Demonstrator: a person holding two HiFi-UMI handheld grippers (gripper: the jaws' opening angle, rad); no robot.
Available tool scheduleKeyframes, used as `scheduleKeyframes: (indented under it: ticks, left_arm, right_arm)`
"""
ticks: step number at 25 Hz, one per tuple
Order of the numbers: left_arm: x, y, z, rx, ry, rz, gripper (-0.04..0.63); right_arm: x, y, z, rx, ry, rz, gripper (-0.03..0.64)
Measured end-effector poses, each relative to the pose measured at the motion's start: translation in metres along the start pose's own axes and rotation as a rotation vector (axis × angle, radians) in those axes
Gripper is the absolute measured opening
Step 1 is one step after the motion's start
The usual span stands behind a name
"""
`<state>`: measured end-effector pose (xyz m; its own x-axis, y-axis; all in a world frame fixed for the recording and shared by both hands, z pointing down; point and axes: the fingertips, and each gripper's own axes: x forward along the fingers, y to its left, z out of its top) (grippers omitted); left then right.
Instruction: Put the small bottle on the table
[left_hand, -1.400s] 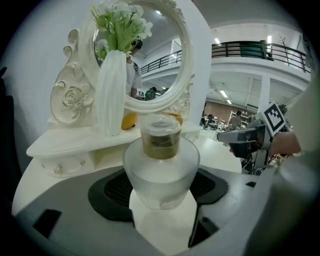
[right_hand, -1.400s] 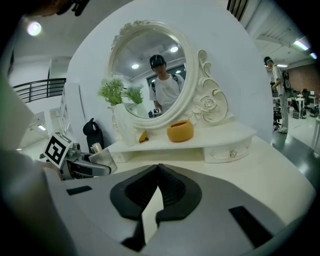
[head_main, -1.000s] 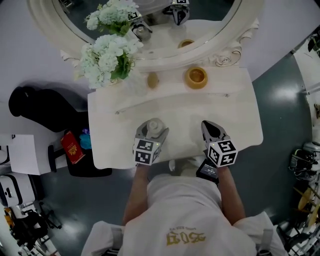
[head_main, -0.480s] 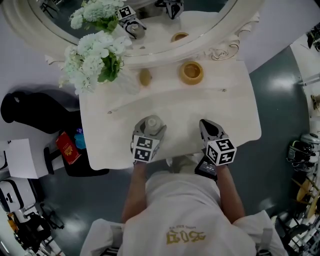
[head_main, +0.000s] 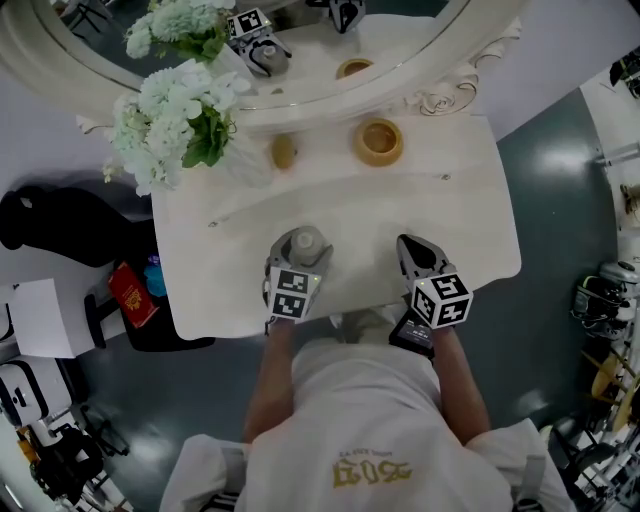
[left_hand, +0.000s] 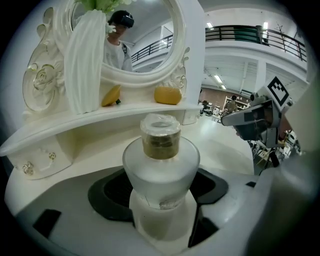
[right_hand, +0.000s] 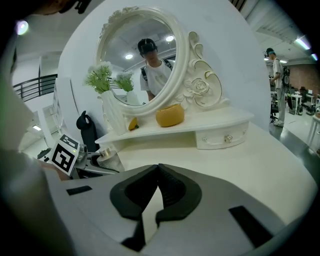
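The left tongs (head_main: 304, 246) gripped the small bottle (left_hand: 160, 167) over the surface (head_main: 400, 215). The right tongs (right_hand: 157, 189) were pressed together, empty. The next move was probably to set the bottle down and let go.

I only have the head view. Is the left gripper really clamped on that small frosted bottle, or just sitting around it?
Observer: Clamped. In the left gripper view, the left gripper has its jaws pressed against the small frosted glass bottle, on its narrow lower body under the flared shoulder.
Operator: And the right gripper?
Observer: Its own view shows the jaws together, nothing between them.
Operator: Is the bottle capped?
Observer: Yes, a clear cap sits over a bronze-coloured neck.
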<state>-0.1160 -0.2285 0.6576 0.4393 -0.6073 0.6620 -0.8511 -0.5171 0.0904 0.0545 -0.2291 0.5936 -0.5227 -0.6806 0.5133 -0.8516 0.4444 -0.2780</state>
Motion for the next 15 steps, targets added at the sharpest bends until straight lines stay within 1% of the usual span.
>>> scheduleKeyframes:
  ticks: [6, 11, 15]
  left_arm:
    - [0.0041, 0.0011, -0.0017, 0.001, -0.006, 0.001, 0.345]
    - [0.0053, -0.0005, -0.004, 0.058, 0.008, -0.004, 0.347]
    - [0.0069, -0.0048, -0.0103, 0.096, 0.039, -0.021, 0.347]
  right_arm:
    - [-0.0019, -0.0026, -0.0005, 0.003, 0.001, -0.006, 0.012]
    - [-0.0032, -0.0016, 0.0018, 0.0, 0.001, -0.003, 0.012]
    - [-0.0019, 0.0043, 0.0025, -0.006, 0.002, 0.008, 0.012]
